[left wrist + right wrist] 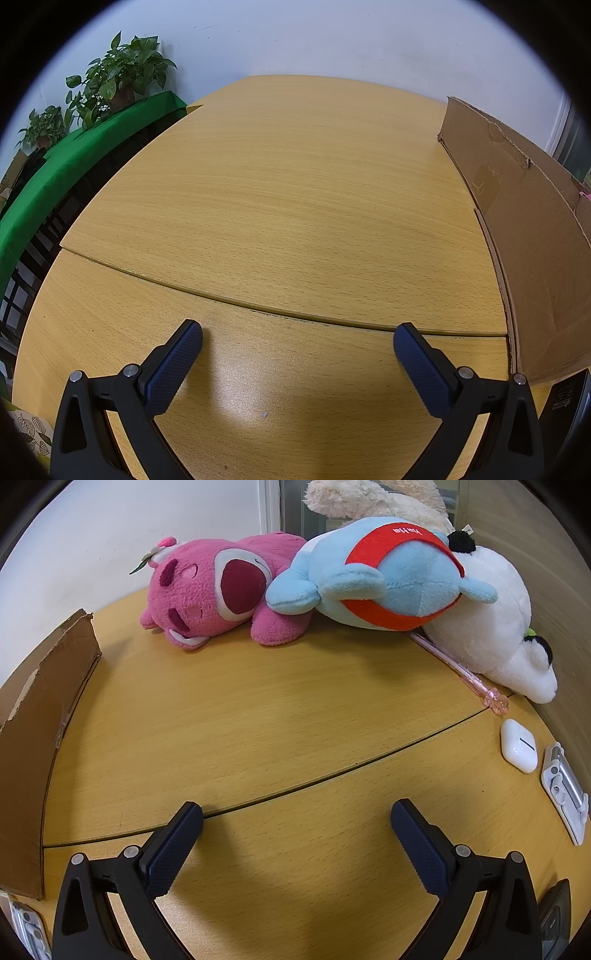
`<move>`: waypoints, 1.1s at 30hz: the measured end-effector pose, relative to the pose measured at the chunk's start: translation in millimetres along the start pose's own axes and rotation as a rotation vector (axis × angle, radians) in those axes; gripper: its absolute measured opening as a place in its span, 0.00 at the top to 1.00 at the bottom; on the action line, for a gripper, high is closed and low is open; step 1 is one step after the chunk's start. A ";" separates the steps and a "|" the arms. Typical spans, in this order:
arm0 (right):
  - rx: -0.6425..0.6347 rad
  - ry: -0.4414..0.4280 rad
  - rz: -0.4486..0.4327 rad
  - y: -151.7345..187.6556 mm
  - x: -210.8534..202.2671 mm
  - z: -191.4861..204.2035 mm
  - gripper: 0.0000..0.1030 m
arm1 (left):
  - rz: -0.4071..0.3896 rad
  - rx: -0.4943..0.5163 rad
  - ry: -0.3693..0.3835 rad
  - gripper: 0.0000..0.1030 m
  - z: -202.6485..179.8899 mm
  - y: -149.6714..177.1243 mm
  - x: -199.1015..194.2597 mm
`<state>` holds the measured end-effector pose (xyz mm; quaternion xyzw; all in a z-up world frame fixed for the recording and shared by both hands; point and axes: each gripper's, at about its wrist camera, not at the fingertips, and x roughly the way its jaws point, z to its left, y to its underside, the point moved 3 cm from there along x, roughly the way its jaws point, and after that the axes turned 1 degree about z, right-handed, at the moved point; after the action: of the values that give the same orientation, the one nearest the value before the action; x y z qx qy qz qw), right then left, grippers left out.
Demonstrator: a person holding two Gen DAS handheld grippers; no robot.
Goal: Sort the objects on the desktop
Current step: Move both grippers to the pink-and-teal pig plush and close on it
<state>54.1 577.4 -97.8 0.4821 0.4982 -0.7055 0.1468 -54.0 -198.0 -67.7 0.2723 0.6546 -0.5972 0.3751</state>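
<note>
In the right wrist view a pink plush bear [210, 594], a blue plush with a red band [384, 579] and a white plush [495, 627] lie at the far side of the wooden table [258, 720]. A pink pen [461, 668] pokes out from under the plushes. A white earbud case [519, 746] and a white folding stand [565, 790] lie at the right. My right gripper [295, 830] is open and empty above the near table. My left gripper [297, 350] is open and empty over bare tabletop [277, 184].
A cardboard box stands at the right of the left wrist view [535, 229] and at the left of the right wrist view [33, 746]. Potted plants [114, 77] sit on a green-covered ledge [74, 155]. A dark device [565, 402] lies near the box.
</note>
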 end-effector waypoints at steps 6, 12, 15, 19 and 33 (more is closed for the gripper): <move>0.003 0.002 0.000 -1.3 2.3 -1.2 0.00 | 0.000 0.001 0.000 0.00 0.1 -0.2 0.0; -0.044 -0.029 0.079 5.7 -0.9 2.3 0.00 | 0.001 0.001 0.000 0.00 -0.1 0.0 0.0; -0.128 -0.048 0.092 34.4 -24.0 16.0 0.00 | 0.002 0.003 0.000 0.00 -0.2 0.1 -0.1; -0.303 -0.061 0.001 84.3 -91.4 50.8 0.00 | 0.062 0.023 0.029 0.01 -3.9 11.7 -12.1; -0.690 -0.653 -0.106 194.4 -235.1 242.2 0.00 | 0.094 0.210 0.663 0.01 -137.5 131.8 -192.1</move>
<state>174.1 219.1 -3.2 0.1324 0.6551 -0.6201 0.4108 138.8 -26.7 13.6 0.5185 0.6624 -0.5225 0.1390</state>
